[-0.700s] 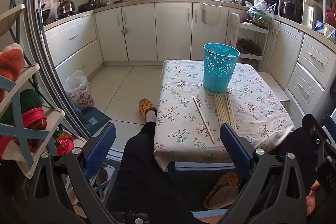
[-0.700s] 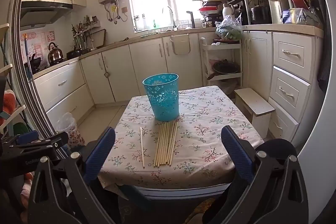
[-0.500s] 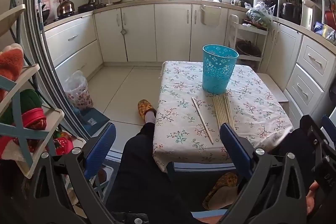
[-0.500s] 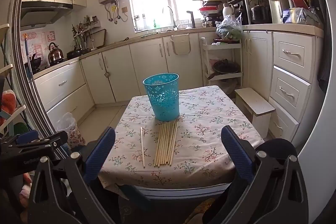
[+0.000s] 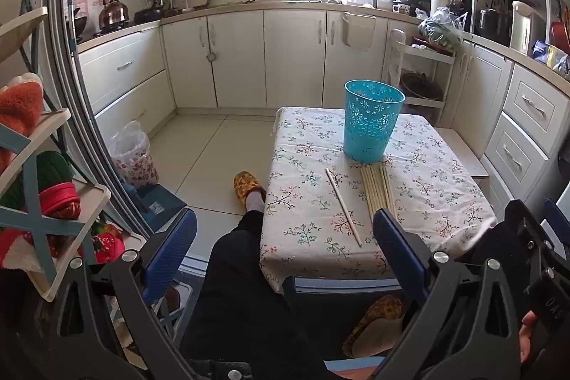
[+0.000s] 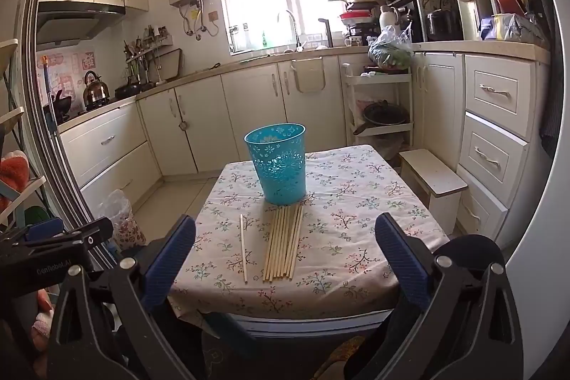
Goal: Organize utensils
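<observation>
1. Both tools are spread wide with nothing between their blue pads: the right tool (image 6: 285, 255) faces the bench (image 6: 356, 259) squarely, while the left tool (image 5: 285, 251) hangs off its left edge, over the person's leg (image 5: 249, 291).
2. Lying flat on the flowered cloth, the bundle of chopsticks (image 6: 284, 243) touches the foot of the blue basket (image 6: 277, 164); a single chopstick (image 6: 243, 246) lies apart at the bundle's 9 o'clock.
3. From the right tool, every stick sits toward 12 o'clock, long axis running 6 to 12, near ends pointing back at it.
4. From the left tool, the single chopstick (image 5: 343, 206) lies toward 1 o'clock and runs slightly slantwise.
5. My judgement: the right tool is nearer and better lined up; its pads would close across a stick's width, then lift it into the basket.
</observation>
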